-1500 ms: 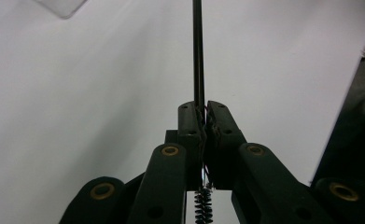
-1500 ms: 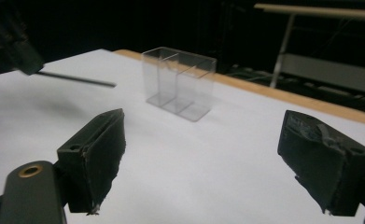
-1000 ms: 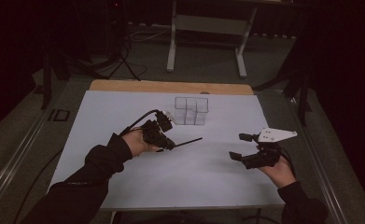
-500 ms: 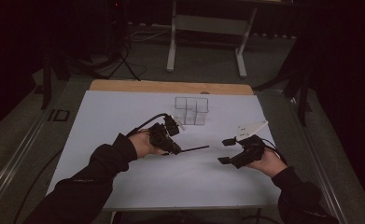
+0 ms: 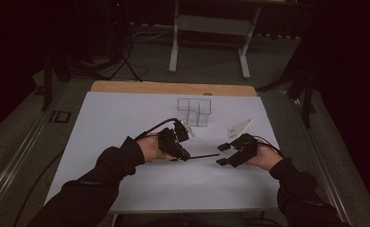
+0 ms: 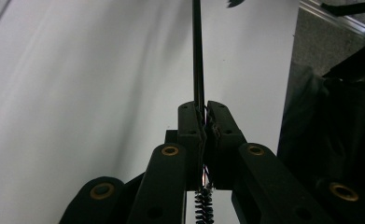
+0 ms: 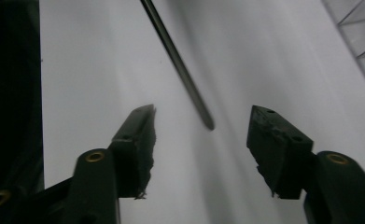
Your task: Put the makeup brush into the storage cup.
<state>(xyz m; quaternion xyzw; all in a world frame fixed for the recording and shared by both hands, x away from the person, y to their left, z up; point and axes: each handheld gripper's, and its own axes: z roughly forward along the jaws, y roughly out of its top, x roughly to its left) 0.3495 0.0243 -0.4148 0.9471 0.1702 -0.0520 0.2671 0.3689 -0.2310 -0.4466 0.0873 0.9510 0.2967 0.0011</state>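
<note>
Left gripper (image 5: 185, 153) clamps a thin rod (image 5: 202, 156) pointing to 3 o'clock; right gripper (image 5: 223, 154), jaws apart and just closing, flanks its tip.

This looks like a lab or recording studio set up for test work. A counter (image 5: 126, 123) covered with a plain white sheet stands on a grey floor in a dark room. Black tripod legs (image 5: 121, 66) and cables stand behind it, beside a white metal frame (image 5: 208, 28).
</note>
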